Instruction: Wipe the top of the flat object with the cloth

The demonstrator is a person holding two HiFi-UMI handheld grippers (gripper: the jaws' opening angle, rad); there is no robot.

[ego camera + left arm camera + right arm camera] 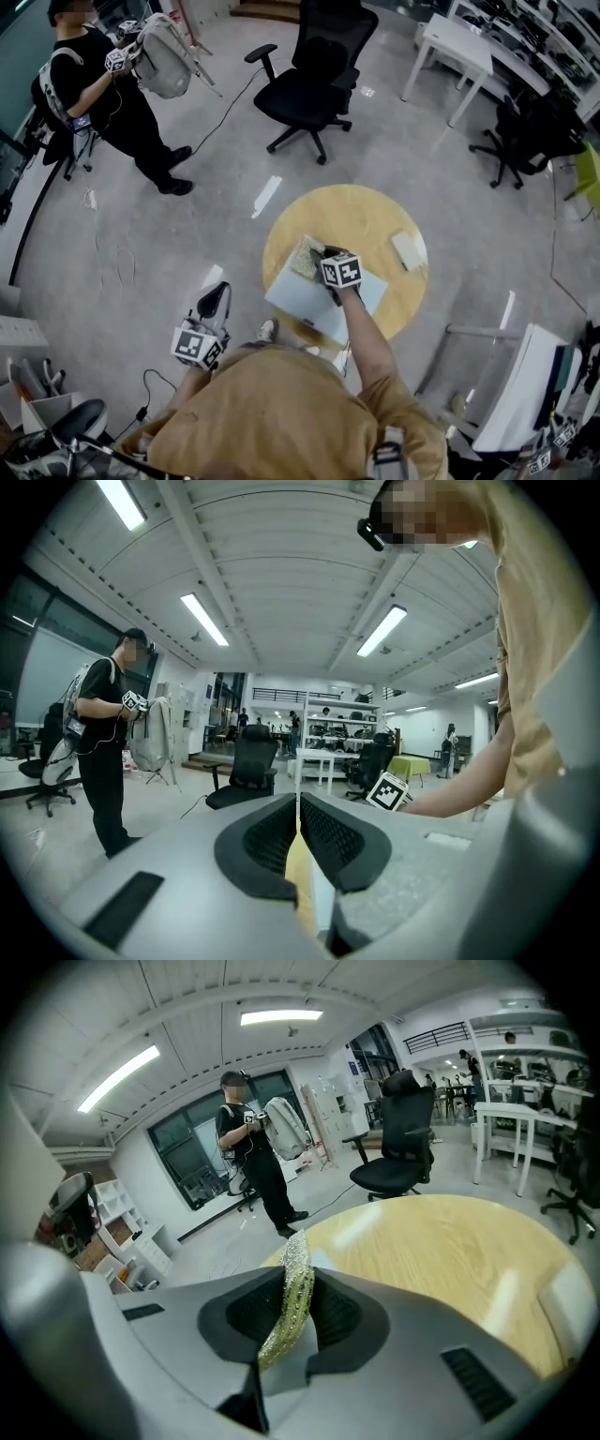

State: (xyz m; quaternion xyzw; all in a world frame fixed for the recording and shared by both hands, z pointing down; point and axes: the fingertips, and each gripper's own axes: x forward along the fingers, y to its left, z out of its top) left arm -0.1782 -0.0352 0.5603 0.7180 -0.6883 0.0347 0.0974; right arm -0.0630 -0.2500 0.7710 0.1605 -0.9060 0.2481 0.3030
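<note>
Left claw point(298, 829) closed on nothing, off the counter point(375, 220) beside us. Right claw point(298, 1302) pinches the cloth point(295, 1260) at the board's point(323, 302) far corner. We judge: press the cloth flat, pull overlapping strokes toward us.

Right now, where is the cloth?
In the head view, the cloth is near the middle of the picture, on the far end of the flat object on the round table, pinched in the right claw.
</note>
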